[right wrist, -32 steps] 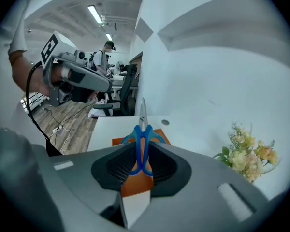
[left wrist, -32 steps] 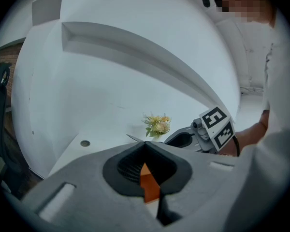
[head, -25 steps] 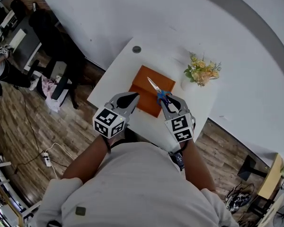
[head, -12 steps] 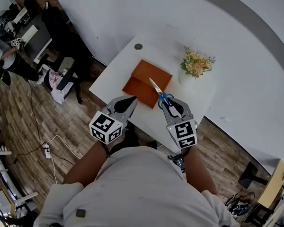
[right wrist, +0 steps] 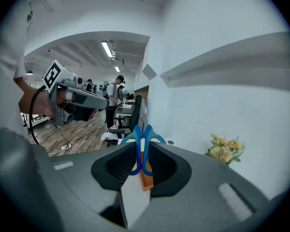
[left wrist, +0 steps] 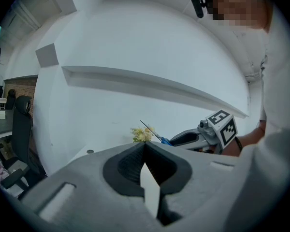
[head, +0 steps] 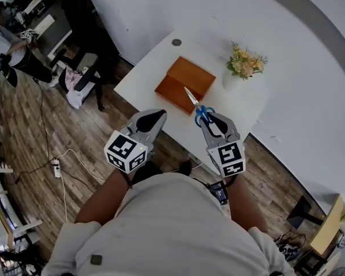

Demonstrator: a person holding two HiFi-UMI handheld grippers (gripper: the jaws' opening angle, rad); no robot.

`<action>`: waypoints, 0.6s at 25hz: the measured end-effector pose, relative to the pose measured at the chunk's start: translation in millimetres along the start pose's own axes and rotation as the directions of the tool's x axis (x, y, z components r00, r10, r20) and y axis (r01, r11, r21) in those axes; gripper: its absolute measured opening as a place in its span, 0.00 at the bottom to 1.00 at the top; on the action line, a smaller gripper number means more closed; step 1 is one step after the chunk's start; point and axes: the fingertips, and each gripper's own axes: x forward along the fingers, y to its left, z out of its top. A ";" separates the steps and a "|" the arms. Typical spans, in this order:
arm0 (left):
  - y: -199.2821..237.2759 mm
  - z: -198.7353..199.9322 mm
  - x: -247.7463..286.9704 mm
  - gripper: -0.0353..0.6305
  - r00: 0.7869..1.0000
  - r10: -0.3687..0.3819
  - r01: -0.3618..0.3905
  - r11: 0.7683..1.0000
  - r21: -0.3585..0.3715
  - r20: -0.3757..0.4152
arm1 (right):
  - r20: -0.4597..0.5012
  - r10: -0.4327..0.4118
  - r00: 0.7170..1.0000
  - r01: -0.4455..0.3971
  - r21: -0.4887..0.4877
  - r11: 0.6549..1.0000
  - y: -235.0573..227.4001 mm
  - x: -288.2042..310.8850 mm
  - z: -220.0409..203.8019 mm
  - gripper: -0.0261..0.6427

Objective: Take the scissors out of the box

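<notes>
The scissors (head: 196, 105) have blue handles and silver blades that point toward the orange box (head: 181, 79) on the white table (head: 244, 105). My right gripper (head: 210, 118) is shut on the blue handles (right wrist: 142, 146) and holds the scissors in the air at the table's near edge, away from the box. The box (right wrist: 146, 175) shows as an orange sliver between the jaws. My left gripper (head: 156, 117) hangs beside it over the floor, shut and empty (left wrist: 145, 148). The left gripper view shows the scissors (left wrist: 154, 133) sticking out of the right gripper (left wrist: 183, 138).
A vase of yellow flowers (head: 245, 63) stands at the table's far right. A small round grey disc (head: 176, 42) lies at the far corner. Office chairs and a person (head: 6, 33) are at the far left, and cables (head: 57, 165) lie on the wooden floor.
Both grippers have drawn back from the table toward my body and risen a little. The scissors came along in the right gripper and are no longer over the box.
</notes>
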 end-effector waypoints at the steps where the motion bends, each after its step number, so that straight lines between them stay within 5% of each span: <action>1: -0.7 2.1 -5.2 0.06 1.000 -0.008 0.008 1.000 0.004 0.007 | 0.000 -0.007 1.000 0.007 -0.003 1.000 4.8 -1.5 3.2 0.19; 15: 29.2 -7.7 -118.9 0.06 0.992 -0.126 0.126 0.992 0.015 0.027 | 0.000 -0.142 0.990 0.142 0.030 0.989 113.8 -3.4 36.2 0.19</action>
